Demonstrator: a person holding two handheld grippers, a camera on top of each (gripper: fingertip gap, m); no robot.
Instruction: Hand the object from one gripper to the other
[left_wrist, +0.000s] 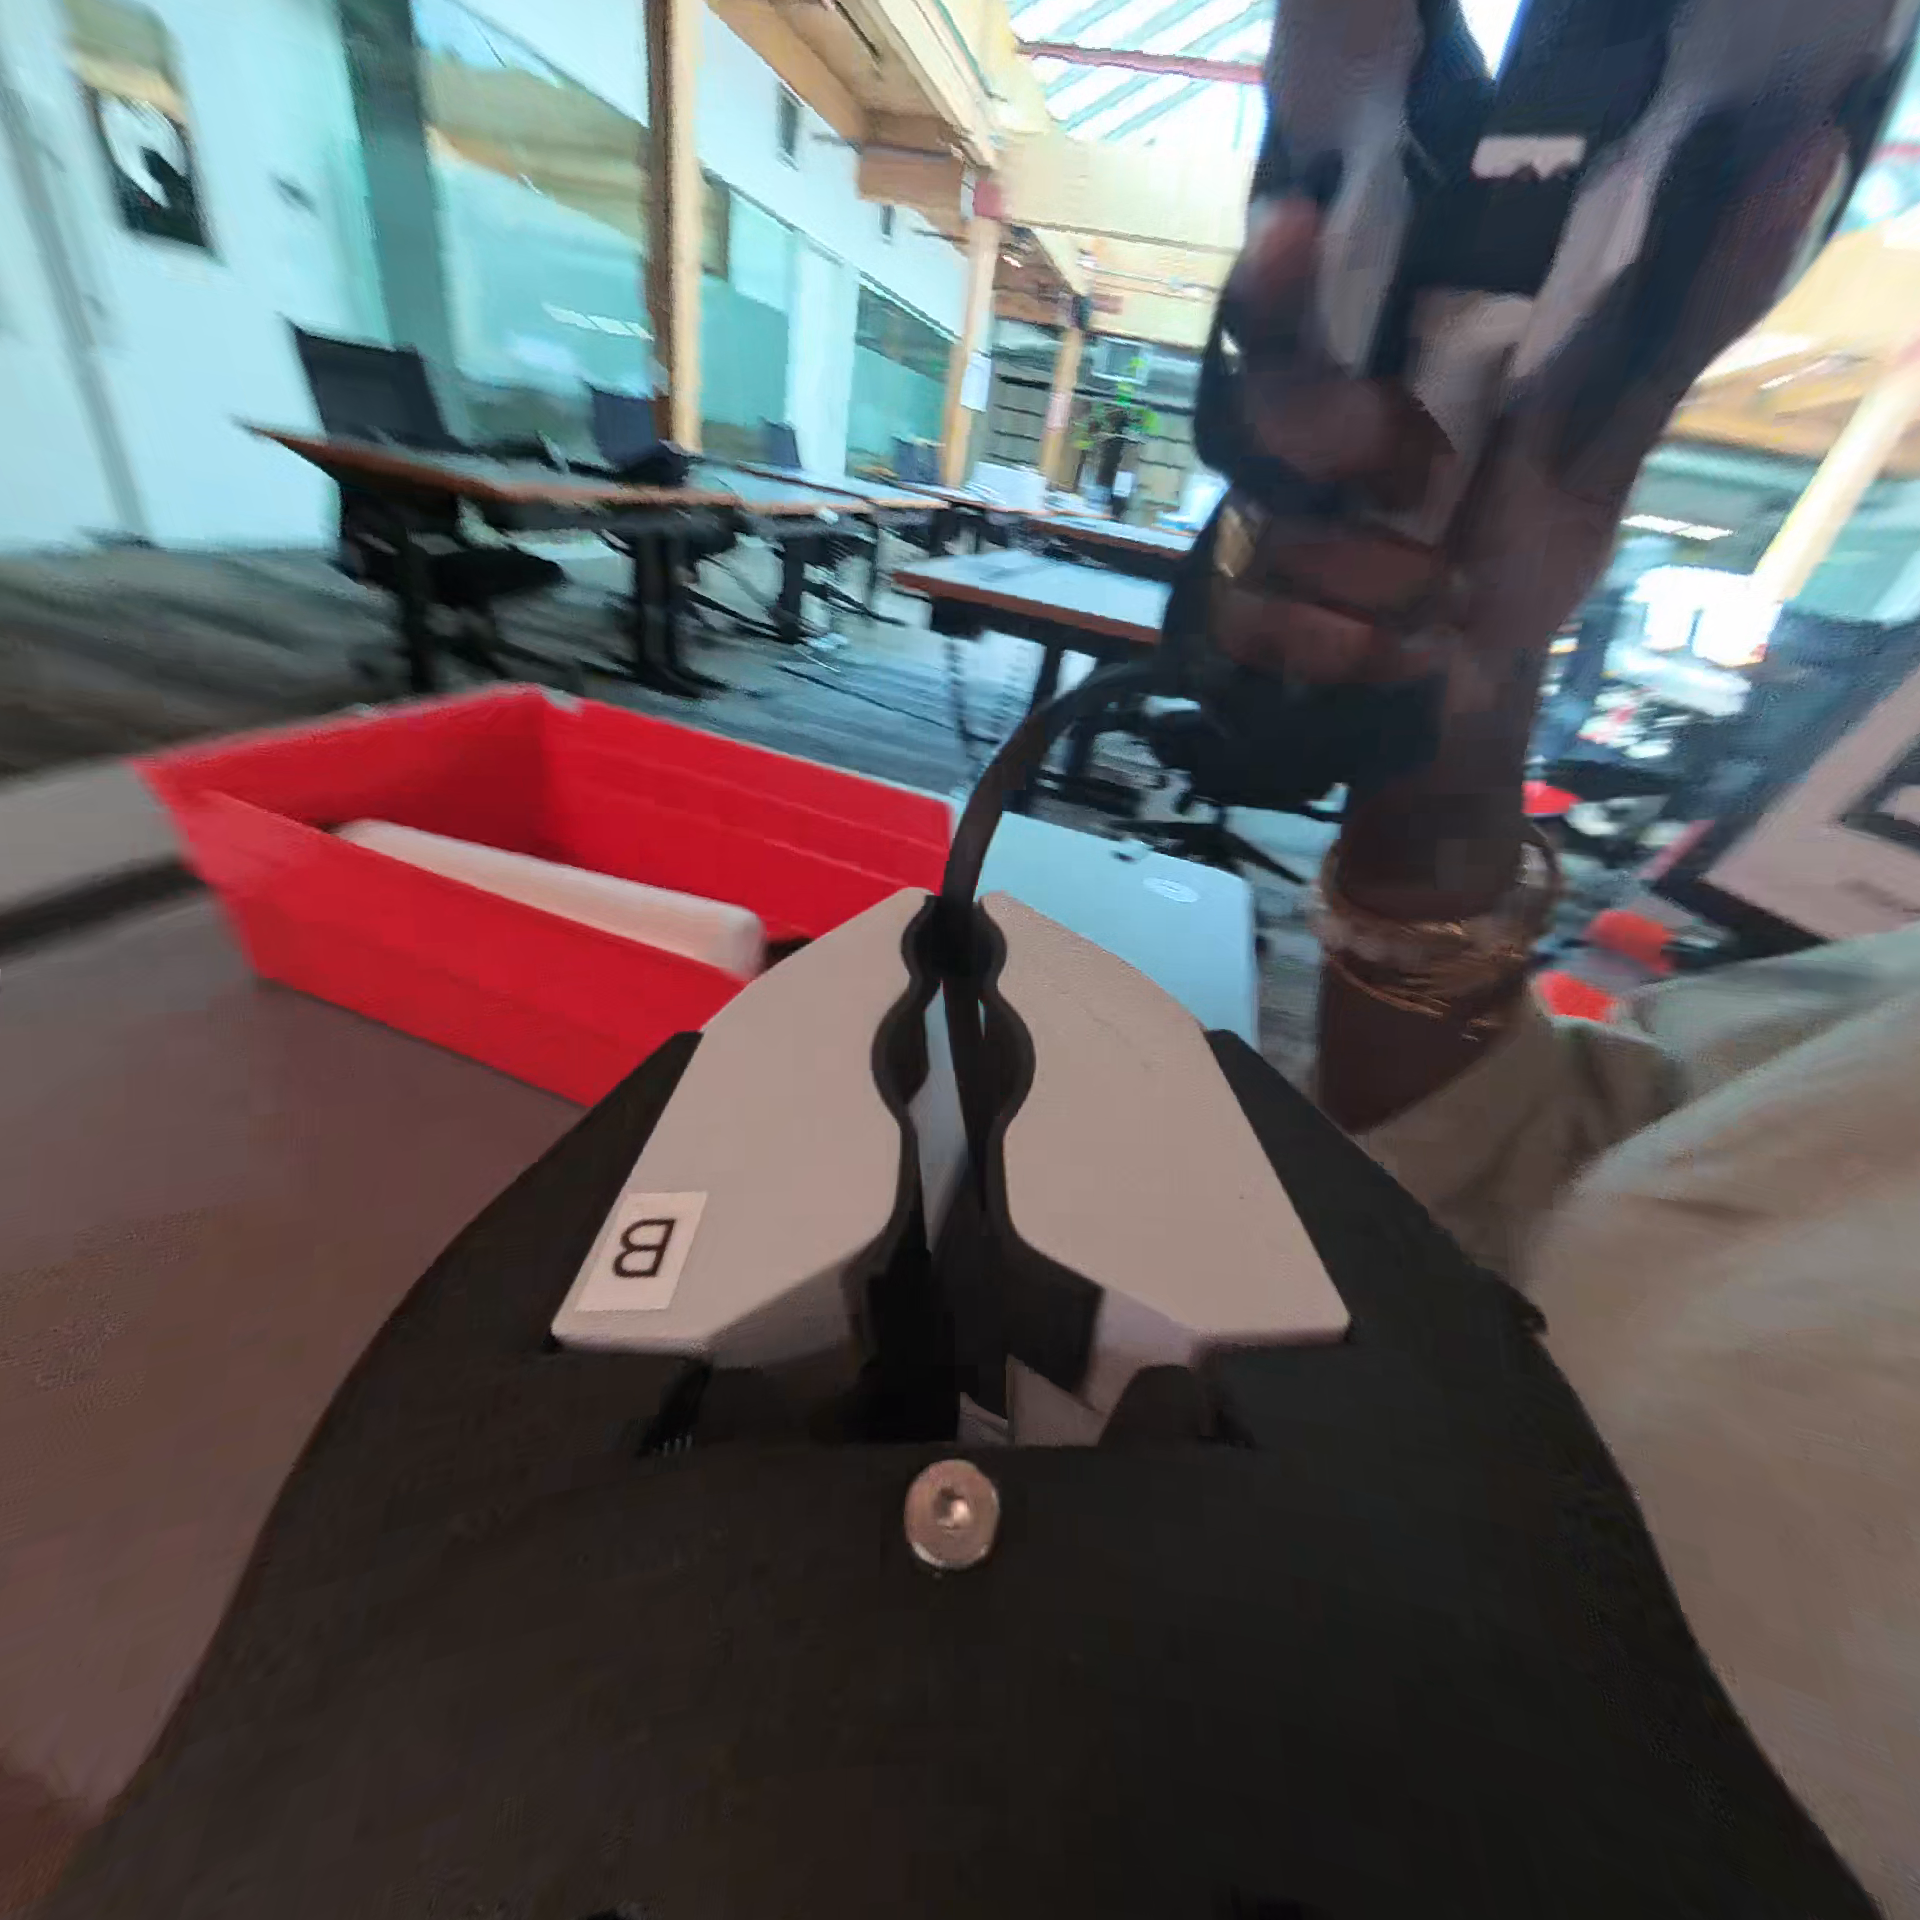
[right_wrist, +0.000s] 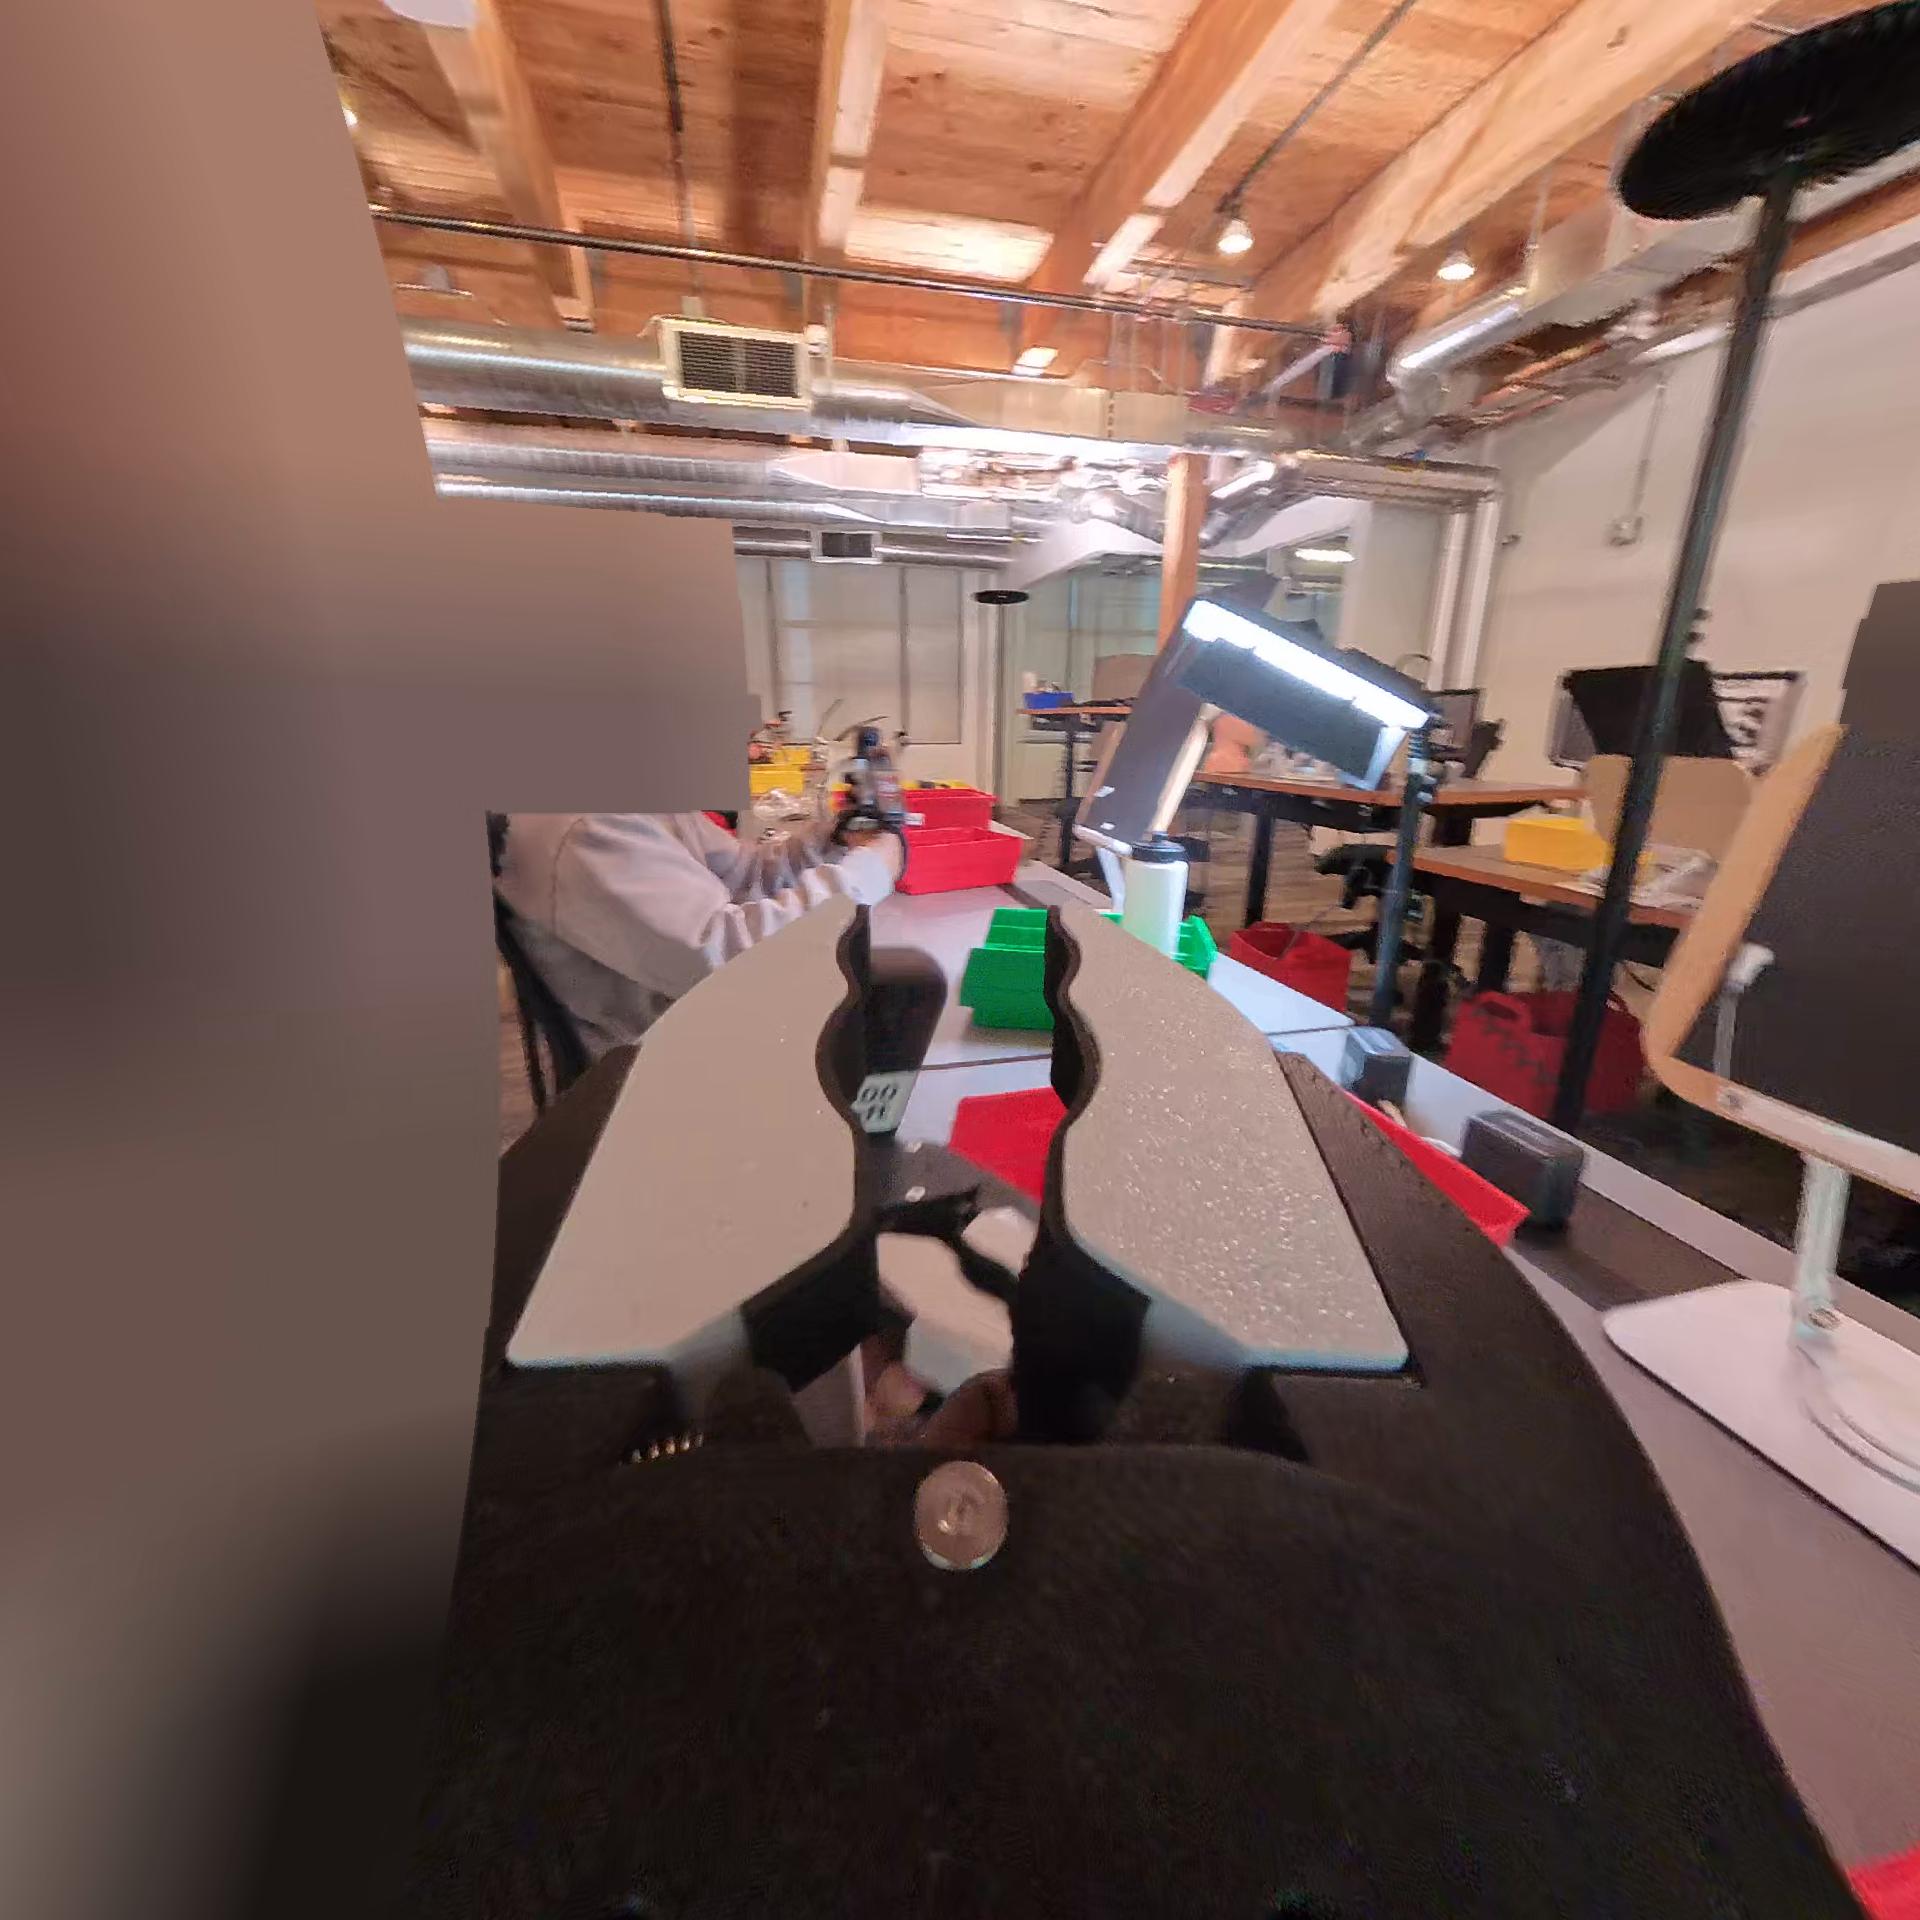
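Left hand-held gripper (left_wrist: 961, 940): closed narrow on a thin black cable (left_wrist: 1003, 790), which runs down the slot between the grey fingers (left_wrist: 779, 1122) and arcs up and right past the tips.
Right hand-held gripper (right_wrist: 956, 935): parted to a moderate gap, nothing pinched between the tips; some dark parts and a small tag show through the gap, too unclear to name.
Cable, far end: rises toward a blurred dark shape at upper right of the left wrist view, beside the person's wrist with bracelets (left_wrist: 1423, 935); where it ends cannot be told.
Progress: judged early to mid. Object secured on one side only; the receiving grip, then the release by the left, remain.
Next need: likely the right tips brought around the free stretch of cable above the left tips.
Count, hand-held grippers: two, one per view.
Count, cables: one.
Count, near bins: one red bin (left_wrist: 582, 790) on the surface ahead and left of the left hand-held gripper, holding one white block (left_wrist: 582, 894).
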